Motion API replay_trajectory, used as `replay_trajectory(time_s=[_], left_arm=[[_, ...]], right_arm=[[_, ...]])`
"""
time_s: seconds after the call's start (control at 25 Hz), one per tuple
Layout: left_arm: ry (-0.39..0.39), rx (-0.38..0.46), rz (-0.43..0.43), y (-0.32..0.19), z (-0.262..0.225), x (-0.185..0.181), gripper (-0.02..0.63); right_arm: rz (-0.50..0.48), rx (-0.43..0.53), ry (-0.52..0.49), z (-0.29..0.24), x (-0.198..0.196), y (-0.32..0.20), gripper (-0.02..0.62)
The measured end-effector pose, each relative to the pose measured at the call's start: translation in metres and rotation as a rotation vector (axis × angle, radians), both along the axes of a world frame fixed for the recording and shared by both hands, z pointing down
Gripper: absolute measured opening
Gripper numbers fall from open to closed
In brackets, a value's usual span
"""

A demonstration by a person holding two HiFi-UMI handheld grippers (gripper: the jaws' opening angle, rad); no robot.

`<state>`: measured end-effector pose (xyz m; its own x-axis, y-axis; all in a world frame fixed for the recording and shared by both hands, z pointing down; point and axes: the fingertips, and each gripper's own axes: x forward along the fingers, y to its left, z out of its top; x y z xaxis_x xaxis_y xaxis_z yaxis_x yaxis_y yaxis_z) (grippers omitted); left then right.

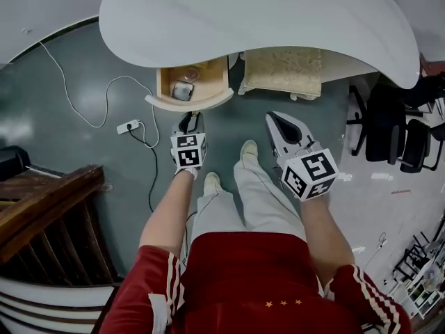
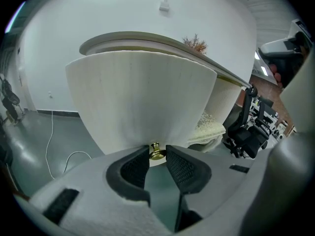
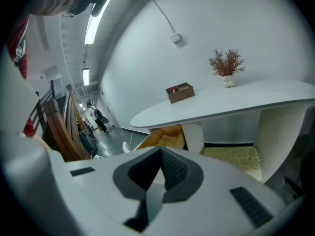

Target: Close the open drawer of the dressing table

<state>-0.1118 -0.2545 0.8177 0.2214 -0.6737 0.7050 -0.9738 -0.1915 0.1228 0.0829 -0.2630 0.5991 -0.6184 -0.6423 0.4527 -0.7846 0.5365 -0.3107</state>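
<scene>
- Under the left part of the white dressing table (image 1: 278,19), the drawer (image 1: 161,82) stands pulled out towards the person.
- The drawer's sliding axis runs far to near. Its curved white front (image 1: 208,101) faces the near side, with the front's long axis lying left to right.
- The wooden interior is open to view from above and holds a few small items, which cannot be identified.
- A small brass knob (image 2: 156,152) sits low on the middle of the drawer front.
- The left gripper (image 1: 189,117) is just near of the drawer front and angled downward at it. Its jaws are set narrow, the tips on either side of the knob and closed on it.
- The right gripper (image 3: 159,151) is held to the right of the drawer, well apart from it. Its jaw tips are together with nothing between them.
- A pale fuzzy stool (image 1: 281,72) is tucked under the table, just right of the drawer.
- A power strip (image 1: 128,126) with a trailing cable lies on the floor to the left.
</scene>
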Motion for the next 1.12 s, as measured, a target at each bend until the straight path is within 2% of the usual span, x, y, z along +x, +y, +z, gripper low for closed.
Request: replay_trajectory(time_s=[0.32,0.84,1.12], left_arm=[[-0.058,0.023,0.014,-0.038,-0.002,-0.003,0.104],[-0.041,0.039,-0.044,-0.066,-0.003,-0.005,0.106],[-0.025,0.093,-0.038,-0.083,-0.003,-0.006,0.107]], right_arm=[[0.018,-0.009,0.006,0.017,0.009,-0.015,0.005],[0.000,0.013,0.043,0.047,-0.007,-0.053,0.006],[-0.022,0.051,0.064,0.056,-0.019,-0.069,0.006]])
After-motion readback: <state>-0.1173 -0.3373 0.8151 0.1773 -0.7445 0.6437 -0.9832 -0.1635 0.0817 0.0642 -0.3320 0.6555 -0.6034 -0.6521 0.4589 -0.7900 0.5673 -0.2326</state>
